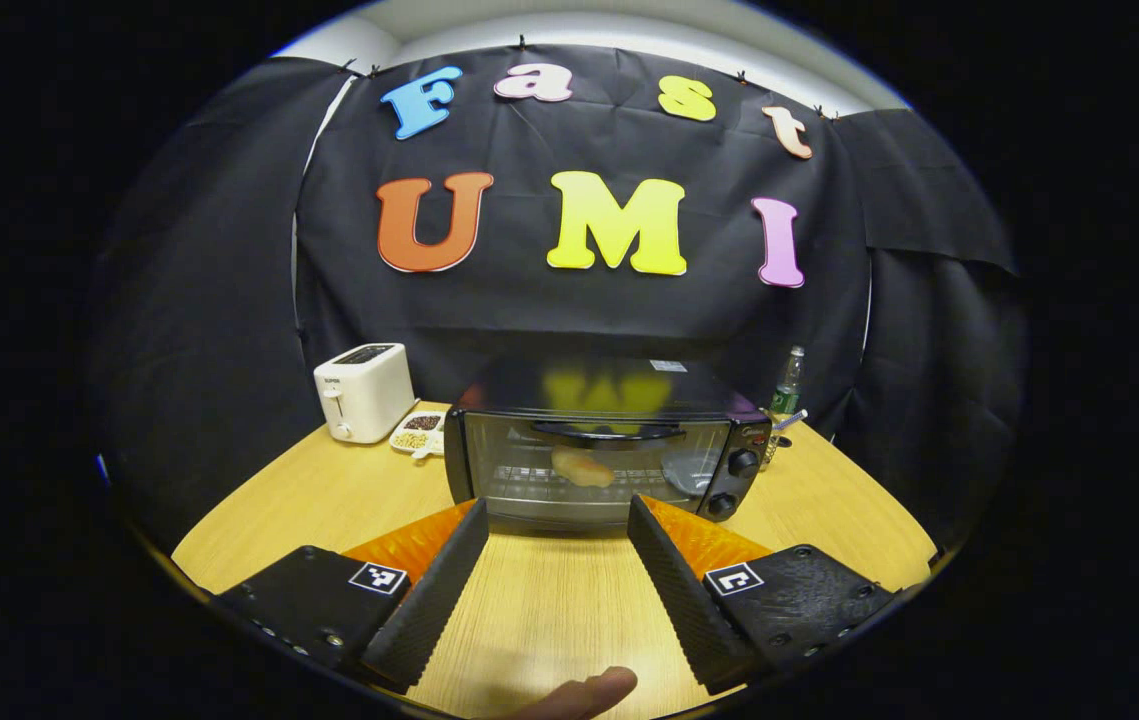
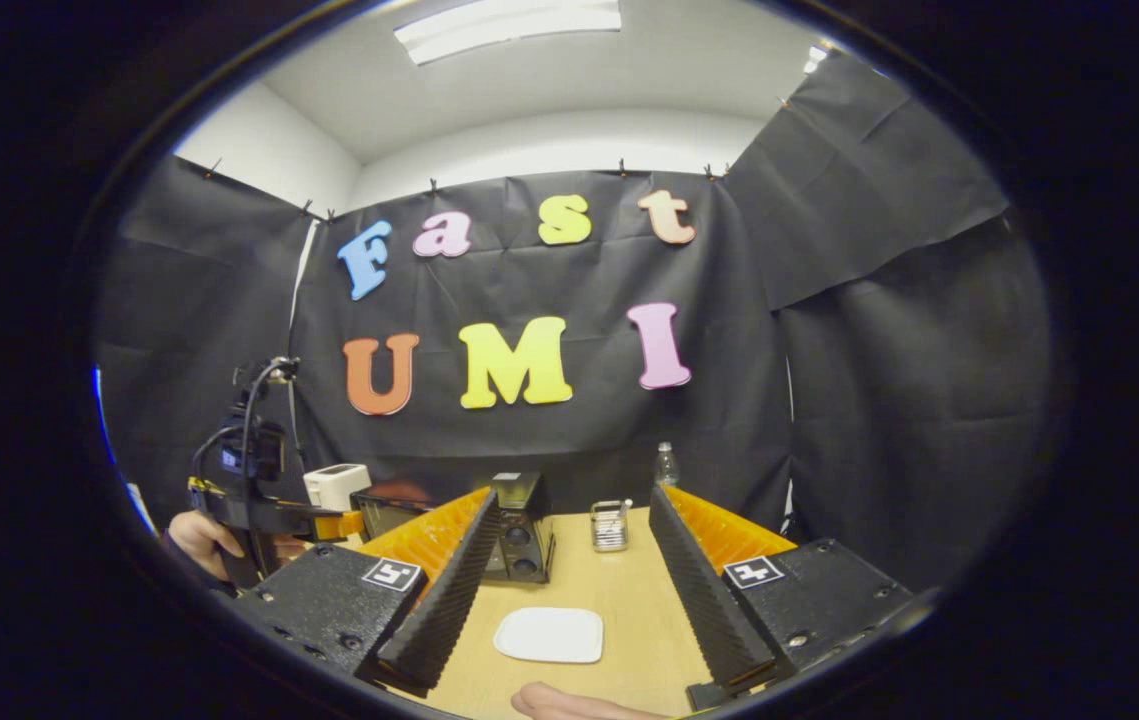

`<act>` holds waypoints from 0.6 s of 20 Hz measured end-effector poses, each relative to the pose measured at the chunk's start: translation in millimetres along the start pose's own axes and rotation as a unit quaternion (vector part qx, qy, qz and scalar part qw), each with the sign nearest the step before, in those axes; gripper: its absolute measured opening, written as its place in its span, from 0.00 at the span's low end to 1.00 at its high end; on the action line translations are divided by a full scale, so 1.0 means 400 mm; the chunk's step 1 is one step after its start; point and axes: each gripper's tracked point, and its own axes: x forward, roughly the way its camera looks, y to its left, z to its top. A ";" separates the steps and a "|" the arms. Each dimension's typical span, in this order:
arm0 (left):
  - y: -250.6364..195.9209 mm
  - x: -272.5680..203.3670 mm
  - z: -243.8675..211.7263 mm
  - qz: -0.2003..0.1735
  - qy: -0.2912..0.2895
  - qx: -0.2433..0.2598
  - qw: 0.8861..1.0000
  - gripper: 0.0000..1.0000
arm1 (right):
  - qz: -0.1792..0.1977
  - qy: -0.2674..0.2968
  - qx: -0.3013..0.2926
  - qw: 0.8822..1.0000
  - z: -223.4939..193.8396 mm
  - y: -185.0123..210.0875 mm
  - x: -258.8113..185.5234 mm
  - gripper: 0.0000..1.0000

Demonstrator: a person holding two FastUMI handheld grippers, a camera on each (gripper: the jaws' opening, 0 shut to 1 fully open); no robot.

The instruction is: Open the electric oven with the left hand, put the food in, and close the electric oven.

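One electric oven (image 1: 609, 455) stands at the middle of the desk (image 1: 539, 600), its glass door closed and the dark handle (image 1: 609, 432) running across the top of the door. Through the glass, a pale bun-like piece of food (image 1: 584, 466) seems to lie on the rack, so the loading looks done and the task near its end. The two knobs (image 1: 741, 463) sit on the panel at the door's right.

The left gripper (image 1: 554, 520) faces the door squarely from a little way back, its jaws spread and holding nothing. If the door needs a last check, the left gripper should push flat on the handle bar, at its middle, so the door seats evenly and the oven does not slide on the desk.

In the right gripper view, the right gripper (image 2: 574, 510) hangs off to the oven's knob side with jaws spread and empty, above a bare white plate (image 2: 549, 634). A white toaster (image 1: 364, 390) and a small dish (image 1: 419, 432) stand left of the oven, and a bottle (image 1: 787, 385) stands behind its right corner.
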 end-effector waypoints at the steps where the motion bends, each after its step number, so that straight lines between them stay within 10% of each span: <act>1: -0.003 -0.019 0.013 -0.006 -0.009 -0.001 1.000 0.93 | 0.001 -0.001 -0.001 1.000 0.003 0.004 -0.002 0.96; 12: -0.045 -0.266 0.145 -0.021 -0.103 0.011 0.994 0.93 | 0.020 -0.005 -0.009 1.000 0.026 0.050 -0.029 0.96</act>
